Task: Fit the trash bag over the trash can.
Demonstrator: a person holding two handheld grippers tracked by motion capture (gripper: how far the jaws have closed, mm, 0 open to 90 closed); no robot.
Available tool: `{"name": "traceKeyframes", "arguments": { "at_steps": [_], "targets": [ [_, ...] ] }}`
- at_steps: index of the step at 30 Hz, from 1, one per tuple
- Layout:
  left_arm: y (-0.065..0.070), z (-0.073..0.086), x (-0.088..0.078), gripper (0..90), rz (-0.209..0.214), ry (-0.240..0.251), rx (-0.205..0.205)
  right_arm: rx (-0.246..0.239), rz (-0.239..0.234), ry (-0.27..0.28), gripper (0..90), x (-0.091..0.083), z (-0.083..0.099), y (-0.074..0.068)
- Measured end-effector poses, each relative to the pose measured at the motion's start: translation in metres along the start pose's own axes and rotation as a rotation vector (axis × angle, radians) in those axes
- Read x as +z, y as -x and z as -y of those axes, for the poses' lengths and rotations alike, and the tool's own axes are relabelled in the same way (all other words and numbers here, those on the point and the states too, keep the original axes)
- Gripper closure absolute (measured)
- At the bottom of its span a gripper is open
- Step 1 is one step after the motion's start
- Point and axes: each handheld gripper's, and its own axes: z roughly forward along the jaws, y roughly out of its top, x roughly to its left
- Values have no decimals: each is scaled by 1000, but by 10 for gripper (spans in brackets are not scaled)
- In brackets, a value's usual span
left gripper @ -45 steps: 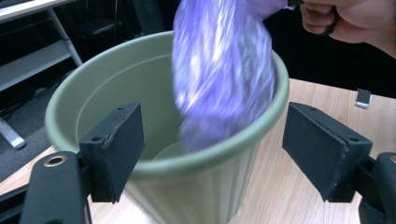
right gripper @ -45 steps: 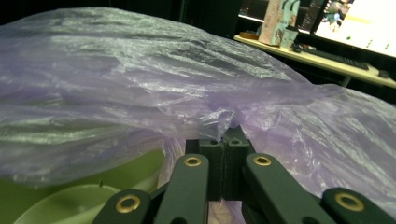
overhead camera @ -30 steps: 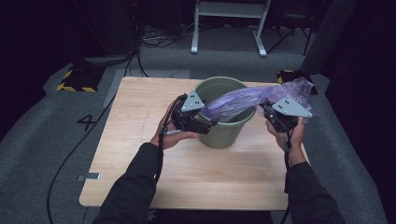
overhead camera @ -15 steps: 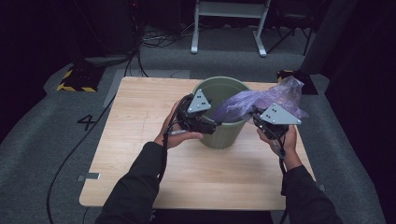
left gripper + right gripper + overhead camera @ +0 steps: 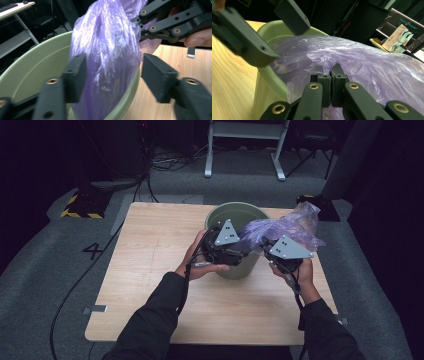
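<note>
Your right gripper [image 5: 331, 82] pinches the purple bag [image 5: 107, 55] at the green bin's rim [image 5: 37, 52]. Left gripper [image 5: 112, 72] jaws, closing, straddle it, apart; bare table [image 5: 150, 250] leftward.

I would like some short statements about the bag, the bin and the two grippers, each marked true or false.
1. The right gripper is shut on the purple bag. True.
2. The bin lies on its side. False: it stands upright on the table, mouth up.
3. The bag hangs between the open jaws of the left gripper. True: those jaws have just been closing, but the right-hand pad stands apart from the plastic.
4. The bag is spread over the whole rim of the bin. False: it is bunched, draped over the rim on one side.
5. The bin is red. False: it is green.
</note>
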Motion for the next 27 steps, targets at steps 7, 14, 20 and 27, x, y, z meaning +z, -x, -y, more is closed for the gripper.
{"name": "traceKeyframes", "arguments": {
  "at_steps": [7,14,20,27],
  "targets": [
    [0,1,4,657,-39,-13,22,-10,-18,4,862,1,-1,-4],
    [-2,6,3,833,-105,-28,44,7,-24,14,680,-4,1,-4],
    [-10,12,-1,859,-127,1,24,68,-63,30,492,-16,2,0],
    [-20,24,-4,861,-131,17,-13,61,-53,50,395,-38,6,3]
  ]
}}
